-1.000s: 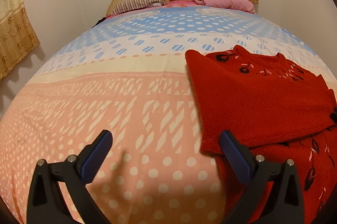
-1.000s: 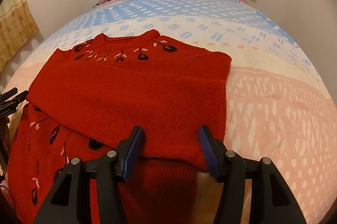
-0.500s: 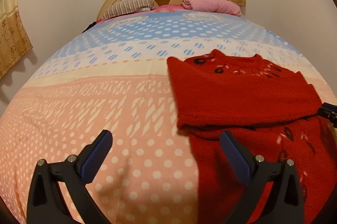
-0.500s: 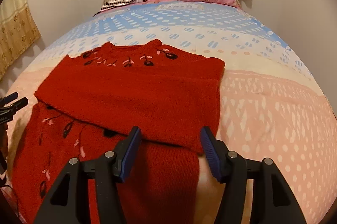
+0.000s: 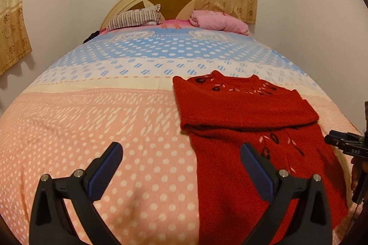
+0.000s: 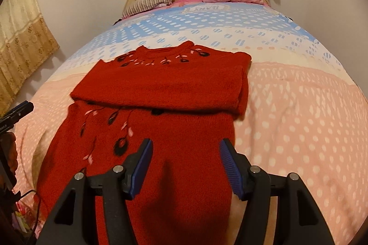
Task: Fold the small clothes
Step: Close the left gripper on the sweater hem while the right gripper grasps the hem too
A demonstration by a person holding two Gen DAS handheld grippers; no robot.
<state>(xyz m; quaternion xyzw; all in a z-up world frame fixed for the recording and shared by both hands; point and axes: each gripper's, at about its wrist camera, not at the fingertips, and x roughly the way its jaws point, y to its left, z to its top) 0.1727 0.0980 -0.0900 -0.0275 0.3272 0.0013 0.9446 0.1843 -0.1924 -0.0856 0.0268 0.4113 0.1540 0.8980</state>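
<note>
2 grippers, both empty. I have the left gripper (image 5: 180, 164) spread wide over bare bedspread; the right gripper (image 6: 185, 158) sits at a middling gap, jaws just been opening, nothing between the pads.

Red knitted sweater with black-and-pink flower embroidery (image 6: 161, 93) lies flat on the pink, cream and blue dotted bedspread (image 5: 92, 111), neck toward the headboard, long axis running away from me. Sleeves look folded across the chest in a band; lower body is not yet folded.

Key relation: hem end is nearest, right under the right gripper; sweater lies to the right of the left gripper, whose right finger overlaps its left edge. My read: next fold takes the hem up toward the neck.

Hem itself is cut off behind the gripper bodies in both views, so I can't see its corners.
</note>
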